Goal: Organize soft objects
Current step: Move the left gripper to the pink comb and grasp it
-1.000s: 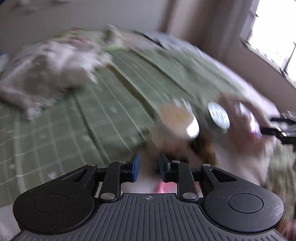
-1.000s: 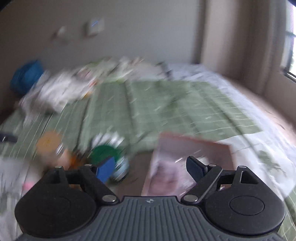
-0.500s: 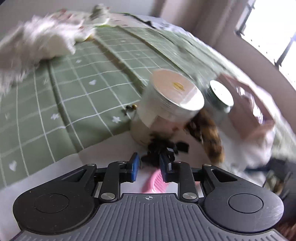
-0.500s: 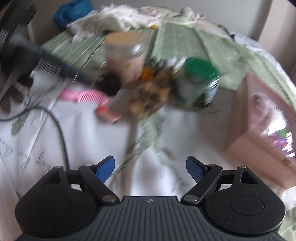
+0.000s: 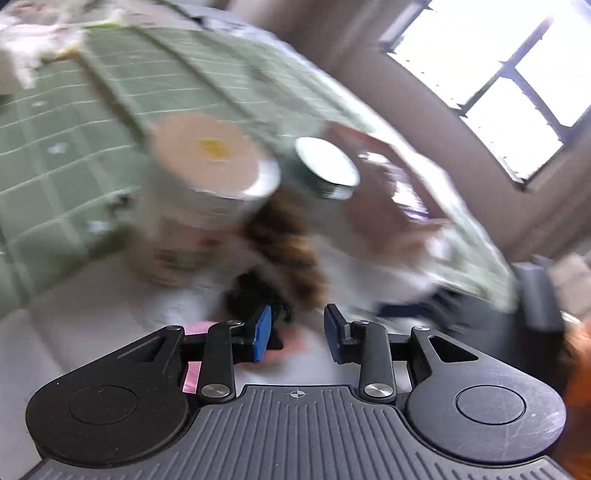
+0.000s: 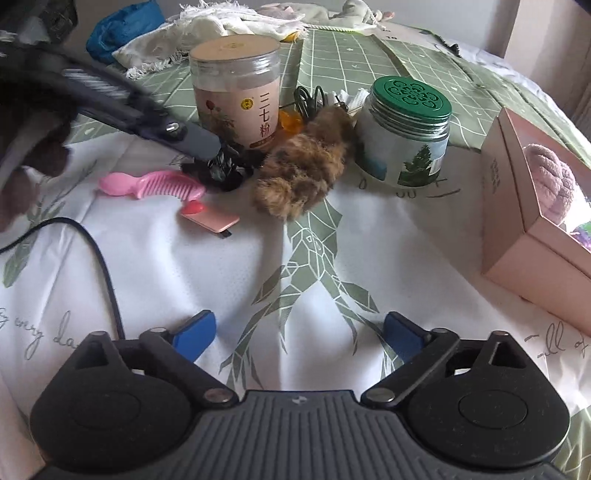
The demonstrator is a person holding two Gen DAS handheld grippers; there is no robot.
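Note:
A brown furry scrunchie [image 6: 306,173] lies on the white sheet between two jars. Left of it sits a black hair tie [image 6: 221,171]. My left gripper [image 6: 212,153] reaches in from the left, tips right over that black tie. In the blurred left wrist view my left gripper [image 5: 297,332] has its jaws opening; the black hair tie [image 5: 255,295] lies just ahead of the left finger, nothing pressed between the pads. My right gripper [image 6: 299,332] hovers over bare sheet, jaws opening wide and empty. A purple plush [image 6: 550,184] sits in a pink box [image 6: 509,206].
A pink-labelled jar [image 6: 236,92] and a green-lidded jar [image 6: 406,129] stand behind the scrunchies. A pink comb [image 6: 155,184] and pink hair clip [image 6: 210,218] lie at the left. A black cable [image 6: 103,266] crosses the sheet. Crumpled cloths [image 6: 207,26] lie at the back.
My left gripper tipped down towards the black hair tie and its jaws spread apart. My right gripper sank towards the bed, tilted down, and its jaws widened a little.

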